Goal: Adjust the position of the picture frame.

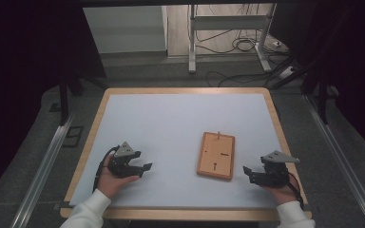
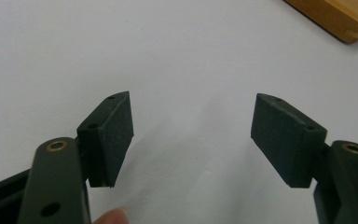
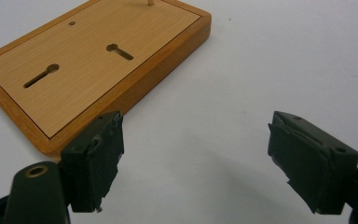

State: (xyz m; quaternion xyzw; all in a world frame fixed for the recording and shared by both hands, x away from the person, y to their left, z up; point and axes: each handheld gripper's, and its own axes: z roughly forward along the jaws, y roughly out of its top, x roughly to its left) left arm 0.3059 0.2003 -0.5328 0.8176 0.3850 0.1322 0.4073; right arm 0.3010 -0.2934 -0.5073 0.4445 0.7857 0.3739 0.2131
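High view: wooden board (image 1: 216, 155) lies flat on the table (image 1: 171, 118), between both grippers. Left gripper (image 1: 145, 167) and right gripper (image 1: 247, 172) stand spread, empty. Advise approaching the board's long edges squarely before closing.

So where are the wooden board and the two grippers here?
wooden board (image 1: 216, 155), high view, middle of its flat top.
left gripper (image 1: 144, 168), high view, between its open jaw tips.
right gripper (image 1: 248, 173), high view, between its open jaw tips.
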